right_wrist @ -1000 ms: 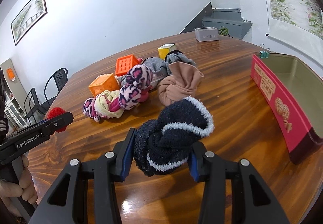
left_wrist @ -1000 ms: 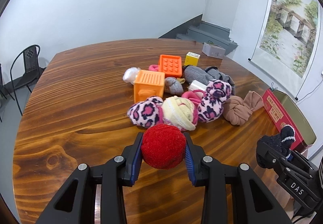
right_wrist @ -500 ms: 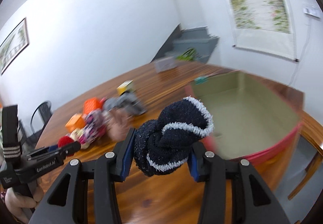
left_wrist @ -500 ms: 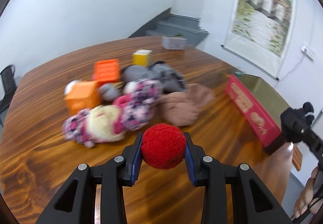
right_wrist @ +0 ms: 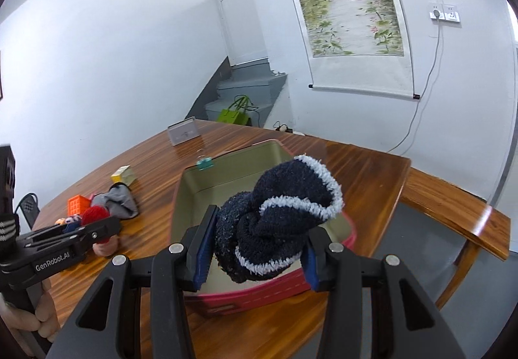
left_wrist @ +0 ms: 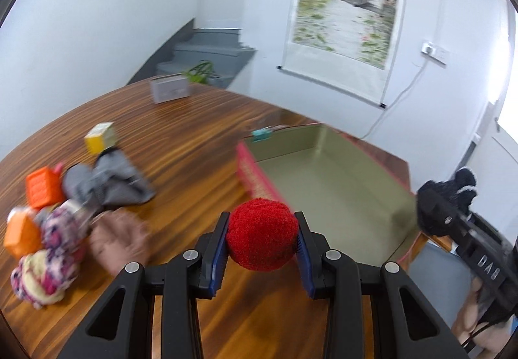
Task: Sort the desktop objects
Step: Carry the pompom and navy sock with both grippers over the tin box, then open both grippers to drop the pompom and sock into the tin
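red fuzzy ball (left_wrist: 261, 234) sits squeezed tight in my left tongs (left_wrist: 261, 239), above the tabletop (left_wrist: 194, 145) and just short of the pink tin box (left_wrist: 327, 177). my right tongs (right_wrist: 255, 240) are clamped on a rolled dark blue sock (right_wrist: 278, 219), which hangs over the near end of the open box, as the right view shows. i think this is the carry step, with both things on their way to the box. next i should bring the ball over the rim, then let go of each so they drop inside. the other socks and blocks (left_wrist: 42, 193) wait in a pile (left_wrist: 64, 216) on the left.
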Demonstrator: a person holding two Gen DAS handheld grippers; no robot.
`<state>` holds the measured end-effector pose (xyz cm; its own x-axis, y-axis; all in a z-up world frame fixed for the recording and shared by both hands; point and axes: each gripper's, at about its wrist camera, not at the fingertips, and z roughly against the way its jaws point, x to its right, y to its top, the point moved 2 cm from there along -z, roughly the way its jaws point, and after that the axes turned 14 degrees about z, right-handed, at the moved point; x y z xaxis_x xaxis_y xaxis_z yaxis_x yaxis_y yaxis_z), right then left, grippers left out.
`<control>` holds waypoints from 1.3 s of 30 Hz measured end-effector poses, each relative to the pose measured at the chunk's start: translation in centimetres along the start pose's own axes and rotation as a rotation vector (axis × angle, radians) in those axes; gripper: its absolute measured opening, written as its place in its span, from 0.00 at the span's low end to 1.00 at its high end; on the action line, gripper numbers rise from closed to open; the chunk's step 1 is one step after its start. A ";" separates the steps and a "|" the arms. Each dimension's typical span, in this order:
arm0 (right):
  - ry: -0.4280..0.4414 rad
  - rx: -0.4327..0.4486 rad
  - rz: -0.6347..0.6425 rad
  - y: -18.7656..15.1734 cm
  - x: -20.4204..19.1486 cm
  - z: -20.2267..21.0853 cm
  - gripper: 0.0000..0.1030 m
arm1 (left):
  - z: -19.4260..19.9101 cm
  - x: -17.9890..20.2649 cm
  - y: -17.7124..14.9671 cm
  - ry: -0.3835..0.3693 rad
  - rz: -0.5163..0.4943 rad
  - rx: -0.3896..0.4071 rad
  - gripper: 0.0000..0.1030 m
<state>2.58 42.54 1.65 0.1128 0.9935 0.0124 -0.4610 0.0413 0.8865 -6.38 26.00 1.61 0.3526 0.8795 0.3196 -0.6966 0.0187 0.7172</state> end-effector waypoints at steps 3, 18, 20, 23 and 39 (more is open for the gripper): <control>-0.012 -0.005 0.005 0.2 0.7 -0.5 0.48 | -1.2 1.8 0.7 -0.034 -0.014 -0.003 0.37; -0.059 -0.047 0.000 0.0 2.0 -2.4 0.50 | -5.5 5.0 2.7 -0.160 -0.020 -0.105 0.43; -0.058 -0.045 0.003 0.1 1.9 -2.4 0.52 | -5.1 5.2 2.9 -0.175 -0.021 -0.096 0.63; -0.063 -0.040 0.001 0.3 1.9 -2.2 0.53 | -4.2 4.9 3.1 -0.187 -0.004 -0.064 0.79; 0.051 -0.004 0.000 1.0 -2.7 -1.9 0.56 | 1.2 -4.6 2.1 -0.009 0.094 0.020 0.79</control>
<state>0.19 40.12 1.63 0.0673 0.9977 -0.0111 -0.4644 0.0412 0.8847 -8.70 21.47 2.38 0.2919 0.8726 0.3916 -0.7145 -0.0732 0.6958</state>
